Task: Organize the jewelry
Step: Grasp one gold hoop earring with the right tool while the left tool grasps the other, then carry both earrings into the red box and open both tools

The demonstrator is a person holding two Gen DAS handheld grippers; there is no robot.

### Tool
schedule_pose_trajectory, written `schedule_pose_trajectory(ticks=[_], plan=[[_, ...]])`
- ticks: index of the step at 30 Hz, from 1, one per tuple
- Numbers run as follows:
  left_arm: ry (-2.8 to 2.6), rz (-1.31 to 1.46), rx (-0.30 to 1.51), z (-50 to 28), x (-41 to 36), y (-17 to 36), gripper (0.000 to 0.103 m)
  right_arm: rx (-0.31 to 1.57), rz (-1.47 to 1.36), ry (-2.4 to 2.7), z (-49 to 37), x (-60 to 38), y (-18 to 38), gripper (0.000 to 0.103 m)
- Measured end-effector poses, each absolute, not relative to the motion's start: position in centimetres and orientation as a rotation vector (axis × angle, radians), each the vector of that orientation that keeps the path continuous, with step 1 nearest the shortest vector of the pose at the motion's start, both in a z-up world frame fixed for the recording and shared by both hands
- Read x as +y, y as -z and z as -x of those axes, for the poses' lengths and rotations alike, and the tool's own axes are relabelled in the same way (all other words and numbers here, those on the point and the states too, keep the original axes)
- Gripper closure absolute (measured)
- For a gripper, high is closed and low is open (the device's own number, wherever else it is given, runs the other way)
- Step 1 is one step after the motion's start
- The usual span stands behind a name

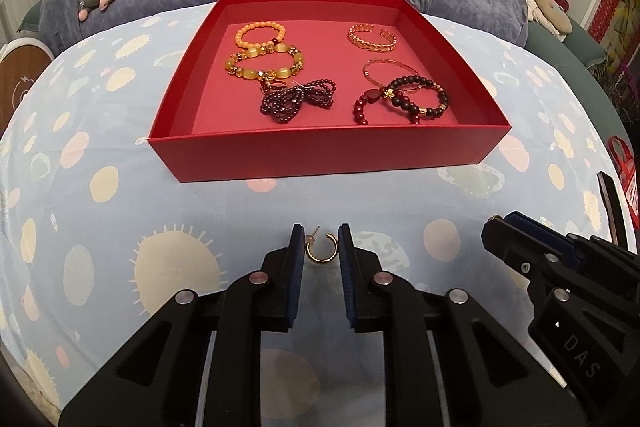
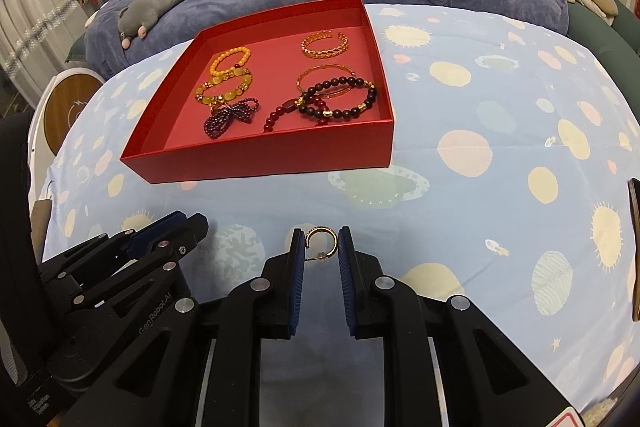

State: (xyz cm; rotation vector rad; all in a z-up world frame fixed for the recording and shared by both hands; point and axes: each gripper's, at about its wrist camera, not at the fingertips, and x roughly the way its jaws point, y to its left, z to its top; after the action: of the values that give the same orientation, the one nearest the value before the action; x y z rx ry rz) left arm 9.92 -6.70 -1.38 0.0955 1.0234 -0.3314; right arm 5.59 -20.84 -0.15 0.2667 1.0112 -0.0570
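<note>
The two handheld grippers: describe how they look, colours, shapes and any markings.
Both are alike. The left gripper and right gripper have black, angular plastic linkage arms with cut-out slots, joined by round silver pivot pins. Each finger carries a flat, ribbed dark blue pad. Seen from the opposite camera, the left body reads "GenRobot.AI" in pale lettering, the right body "DAS". No cables, hands or sleeves show.

A dark phone-like slab is cut off by the right wrist view's edge.
</note>
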Motion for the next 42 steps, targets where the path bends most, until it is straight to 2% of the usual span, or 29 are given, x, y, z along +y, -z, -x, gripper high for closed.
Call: schedule_pose_trajectory(ticks=[8,14,27,33,42], plan=[[0.291,-0.085,1.018,-9.8,-5.0,-0.1,0.086,0.987,-0.250,0.014,-5.3,-19.2,-1.5,0.086],[0.296,-0.073,0.959,-11.1,-4.9,-3.4,0.086,0.939,-0.231,-0.024,-6.4,-18.2,-3.8,0.086],[0.256,-0.067,0.844,-18.8,-5.7,-8.4,0.086,0.805,-0.154,-0.052,-14.1,-18.5,-9.1,0.086],[0.234,-0.074,0.833,-22.3,-6.5,-8.2,0.086,0.790,-0.128,-0.045,-17.9,-19.1,-9.2,0.086],[0.218,-0.105,0.880,-25.0,-7.9,-5.4,0.086,0.849,-0.139,-0.035,-21.2,-20.4,-6.1,0.086]])
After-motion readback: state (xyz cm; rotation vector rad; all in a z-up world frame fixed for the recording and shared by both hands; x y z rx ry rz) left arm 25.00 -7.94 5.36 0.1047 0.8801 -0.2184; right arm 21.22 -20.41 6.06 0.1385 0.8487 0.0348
